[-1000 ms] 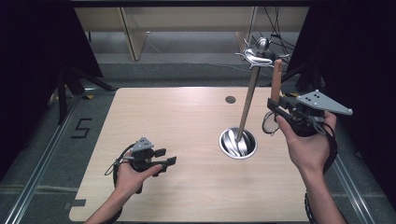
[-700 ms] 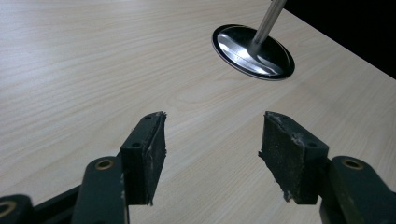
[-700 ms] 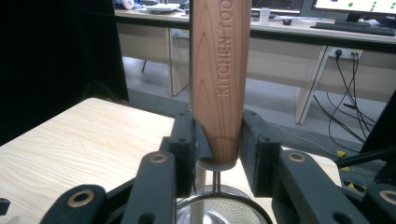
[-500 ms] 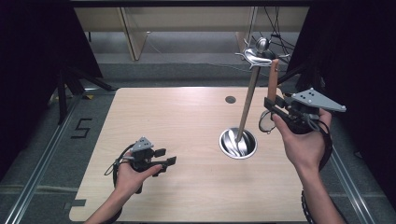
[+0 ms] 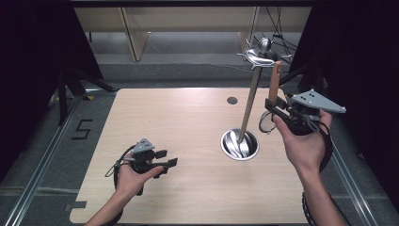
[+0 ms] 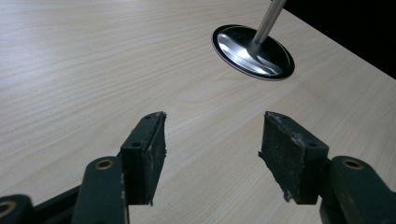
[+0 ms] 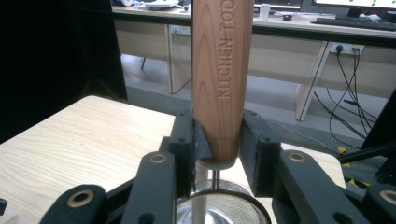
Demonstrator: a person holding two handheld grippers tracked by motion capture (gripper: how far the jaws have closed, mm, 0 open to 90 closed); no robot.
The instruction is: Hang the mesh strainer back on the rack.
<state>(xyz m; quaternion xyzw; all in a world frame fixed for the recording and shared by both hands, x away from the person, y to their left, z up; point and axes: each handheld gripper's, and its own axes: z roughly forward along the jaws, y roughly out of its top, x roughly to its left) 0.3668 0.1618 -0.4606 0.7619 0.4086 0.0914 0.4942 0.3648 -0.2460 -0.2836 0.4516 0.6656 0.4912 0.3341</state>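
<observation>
A utensil with a wooden handle (image 5: 274, 82) marked "KITCHEN TOOL" (image 7: 220, 60) stands upright in my right gripper (image 5: 274, 109), whose pads are shut on the handle's lower end (image 7: 217, 140). Its round wire-mesh head (image 5: 266, 123) hangs below the jaws (image 7: 224, 205). Just left of it rises a metal stand: a round shiny base (image 5: 240, 144), a slanted pole (image 5: 249, 108) and hooks at the top (image 5: 261, 54). The handle's tip is level with those hooks and slightly to their right. My left gripper (image 5: 167, 158) rests low over the table's front left, open with nothing between its pads (image 6: 212, 149). The stand's base (image 6: 253, 51) lies ahead of it.
The light wooden table (image 5: 188, 122) has a small dark round insert (image 5: 232, 100) near its far edge. Desks and cables stand beyond the table. Dark screens flank both sides. A metal rail and a "5" mark (image 5: 81, 129) lie on the floor at the left.
</observation>
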